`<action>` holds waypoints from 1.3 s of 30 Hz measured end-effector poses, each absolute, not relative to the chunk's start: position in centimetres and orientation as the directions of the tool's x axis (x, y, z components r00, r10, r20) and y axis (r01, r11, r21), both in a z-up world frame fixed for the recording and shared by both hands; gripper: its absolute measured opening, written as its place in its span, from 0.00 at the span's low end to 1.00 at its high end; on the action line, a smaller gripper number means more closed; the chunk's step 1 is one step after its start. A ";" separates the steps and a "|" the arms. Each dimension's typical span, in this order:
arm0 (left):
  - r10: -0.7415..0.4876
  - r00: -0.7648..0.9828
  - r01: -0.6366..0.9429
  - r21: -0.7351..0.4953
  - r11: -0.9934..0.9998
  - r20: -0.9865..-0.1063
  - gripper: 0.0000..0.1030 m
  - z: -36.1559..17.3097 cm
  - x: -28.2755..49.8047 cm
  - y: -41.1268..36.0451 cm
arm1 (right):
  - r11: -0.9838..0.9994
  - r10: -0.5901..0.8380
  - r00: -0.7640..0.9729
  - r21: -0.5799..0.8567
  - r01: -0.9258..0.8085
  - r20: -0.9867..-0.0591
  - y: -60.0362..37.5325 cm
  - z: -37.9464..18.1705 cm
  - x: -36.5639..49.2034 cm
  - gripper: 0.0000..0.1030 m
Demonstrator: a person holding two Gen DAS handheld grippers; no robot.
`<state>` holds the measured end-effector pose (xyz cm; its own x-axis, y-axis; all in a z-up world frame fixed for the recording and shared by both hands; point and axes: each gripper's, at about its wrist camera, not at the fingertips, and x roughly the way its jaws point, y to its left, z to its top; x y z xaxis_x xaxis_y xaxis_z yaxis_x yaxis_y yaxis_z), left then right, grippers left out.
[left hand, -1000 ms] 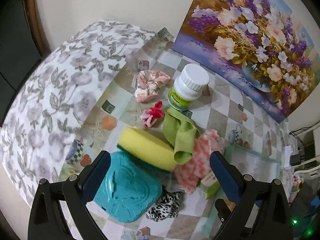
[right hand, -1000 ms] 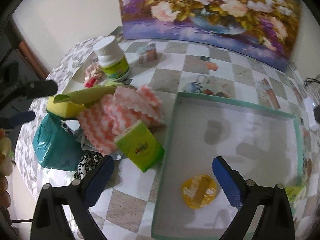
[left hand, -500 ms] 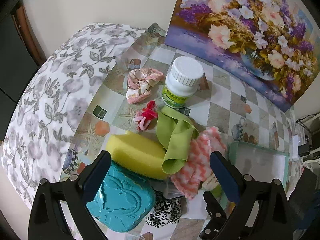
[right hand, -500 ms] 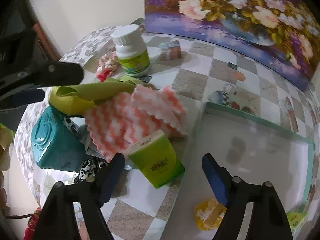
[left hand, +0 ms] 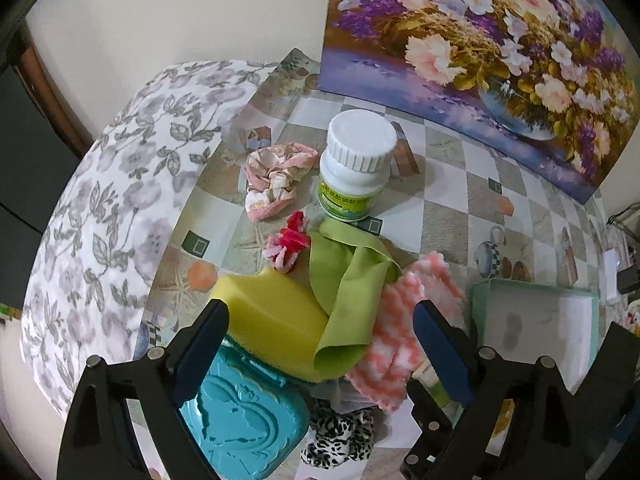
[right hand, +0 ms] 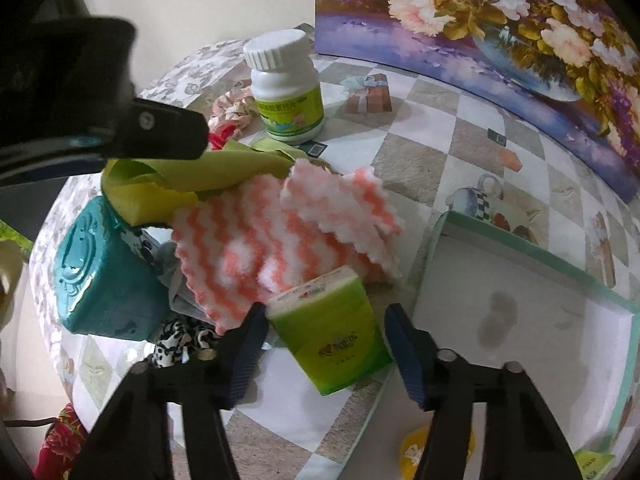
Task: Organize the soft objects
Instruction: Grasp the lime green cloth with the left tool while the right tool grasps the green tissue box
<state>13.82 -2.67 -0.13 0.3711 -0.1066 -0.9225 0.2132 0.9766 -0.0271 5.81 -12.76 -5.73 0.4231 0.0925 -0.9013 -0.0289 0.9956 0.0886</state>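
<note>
Your right gripper (right hand: 326, 344) stands apart, straddling the green tissue pack (right hand: 330, 334) so closing would catch it; the tray (right hand: 532, 304) waits at its 3 o'clock. Your left gripper (left hand: 320, 348), also apart, hovers over the yellow sponge (left hand: 268, 316).

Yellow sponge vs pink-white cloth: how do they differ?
The yellow sponge is a thick, plain block; the pink-white cloth is thin, zigzag-striped, with scalloped edges. The sponge rests on the teal box; the cloth drapes by the green tissue pack. The green cloth overlaps both.
</note>
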 end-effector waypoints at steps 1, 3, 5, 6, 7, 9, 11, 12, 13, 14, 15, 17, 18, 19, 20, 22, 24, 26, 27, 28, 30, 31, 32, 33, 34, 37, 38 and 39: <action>-0.099 0.374 0.221 -0.015 0.975 -0.922 0.90 -0.2 13.8 -2.9 | 0.996 0.094 0.423 0.090 -0.029 -0.901 -12.8 -5.8 5.8 0.58; -0.075 0.384 0.233 0.018 0.972 -0.920 0.89 -0.4 13.8 -3.4 | 0.995 0.102 0.426 0.099 -0.029 -0.899 -12.8 -5.8 5.9 0.58; -0.054 0.395 0.246 0.048 0.968 -0.917 0.88 -0.5 13.7 -3.8 | 0.993 0.113 0.427 0.115 -0.022 -0.897 -13.0 -5.7 5.7 0.57; -0.045 0.402 0.255 0.065 0.965 -0.915 0.88 -0.5 13.7 -4.1 | 0.991 0.124 0.428 0.131 -0.014 -0.895 -13.3 -5.7 5.7 0.57; -0.040 0.405 0.259 0.072 0.963 -0.914 0.88 -0.6 13.7 -4.2 | 0.989 0.134 0.429 0.145 -0.006 -0.893 -13.6 -5.7 5.7 0.57; -0.014 0.415 0.271 0.109 0.956 -0.910 0.87 -0.7 13.8 -4.6 | 0.984 0.156 0.432 0.178 0.011 -0.888 -14.1 -5.7 5.7 0.57; 0.007 0.426 0.283 0.140 0.949 -0.905 0.83 -0.7 13.8 -4.9 | 0.980 0.171 0.434 0.199 0.021 -0.885 -14.5 -5.7 5.7 0.57; 0.018 0.434 0.285 0.156 0.946 -0.901 0.81 -0.6 13.9 -5.0 | 0.977 0.178 0.435 0.210 0.025 -0.883 -14.7 -5.7 5.7 0.57; 0.023 0.442 0.283 0.164 0.945 -0.897 0.81 -0.4 13.9 -4.9 | 0.976 0.182 0.435 0.215 0.027 -0.882 -14.7 -5.7 5.7 0.57; 0.020 0.446 0.279 0.160 0.947 -0.895 0.81 -0.2 14.0 -4.7 | 0.975 0.186 0.436 0.220 0.029 -0.880 -14.8 -5.7 5.7 0.57; 0.016 0.447 0.279 0.156 0.948 -0.894 0.81 -0.1 14.0 -4.7 | 0.974 0.189 0.437 0.224 0.030 -0.879 -14.9 -5.7 5.7 0.57; 0.020 0.454 0.286 0.167 0.944 -0.891 0.81 0.2 13.9 -4.8 | 0.972 0.194 0.438 0.232 0.032 -0.878 -15.0 -5.8 5.7 0.57; 0.024 0.460 0.290 0.176 0.941 -0.888 0.81 0.2 13.8 -4.9 | 0.971 0.197 0.439 0.235 0.034 -0.877 -15.1 -5.8 5.8 0.57; 0.026 0.465 0.296 0.183 0.937 -0.885 0.81 0.3 13.7 -5.1 | 0.971 0.199 0.439 0.238 0.034 -0.876 -15.1 -5.8 5.8 0.57; 0.021 0.467 0.310 0.186 0.932 -0.884 0.81 0.2 13.6 -5.4 | 0.970 0.201 0.440 0.240 0.036 -0.876 -15.2 -5.8 5.8 0.57; 0.016 0.460 0.327 0.186 0.927 -0.888 0.77 -0.1 13.5 -5.9 | 0.968 0.205 0.440 0.246 0.038 -0.874 -15.3 -5.8 5.8 0.57; 0.022 0.450 0.347 0.198 0.917 -0.893 0.71 -0.8 13.5 -6.5 | 0.966 0.211 0.440 0.255 0.042 -0.873 -15.4 -5.8 5.6 0.57; 0.030 0.438 0.359 0.205 0.910 -0.899 0.69 -1.6 13.6 -6.8 | 0.963 0.217 0.441 0.265 0.048 -0.871 -15.6 -5.8 5.5 0.57; 0.035 0.431 0.362 0.208 0.909 -0.902 0.67 -2.0 13.6 -6.9 | 0.962 0.221 0.441 0.270 0.051 -0.870 -15.7 -5.8 5.5 0.57; 0.039 0.424 0.363 0.209 0.908 -0.905 0.63 -2.5 13.7 -7.0 | 0.961 0.223 0.441 0.273 0.052 -0.869 -15.7 -5.8 5.5 0.57; 0.040 0.409 0.364 0.203 0.909 -0.912 0.52 -3.1 13.8 -7.0 | 0.960 0.226 0.441 0.277 0.052 -0.868 -15.8 -5.8 5.4 0.57; 0.039 0.400 0.361 0.196 0.912 -0.916 0.45 -3.5 13.9 -6.9 | 0.960 0.226 0.441 0.276 0.051 -0.869 -15.8 -5.8 5.4 0.57; 0.040 0.397 0.356 0.195 0.914 -0.917 0.41 -3.7 14.0 -6.9 | 0.960 0.225 0.441 0.274 0.051 -0.869 -15.8 -5.8 5.5 0.57; 0.042 0.400 0.354 0.197 0.914 -0.915 0.35 -3.9 14.0 -6.9 | 0.960 0.225 0.441 0.274 0.051 -0.869 -15.8 -5.8 5.5 0.57; 0.042 0.405 0.353 0.198 0.915 -0.913 0.28 -4.0 14.1 -6.8 | 0.960 0.226 0.442 0.276 0.052 -0.868 -15.8 -5.8 5.5 0.57; 0.004 0.393 0.335 0.148 0.931 -0.920 0.14 -3.8 14.3 -6.3 | 0.959 0.228 0.443 0.279 0.053 -0.867 -15.8 -5.8 5.5 0.57; -0.011 0.391 0.327 0.128 0.936 -0.920 0.13 -3.7 14.4 -6.0 | 0.959 0.228 0.443 0.279 0.053 -0.867 -15.8 -5.8 5.5 0.57; -0.019 0.392 0.320 0.117 0.940 -0.920 0.11 -3.7 14.5 -5.8 | 0.959 0.228 0.443 0.279 0.054 -0.867 -15.8 -5.8 5.5 0.57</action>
<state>14.47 -5.79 -3.69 0.3920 -0.0193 -0.9198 0.3203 0.9401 0.1168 5.55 -15.78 -5.81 0.4431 0.2275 -0.8671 0.0536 0.9588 0.2790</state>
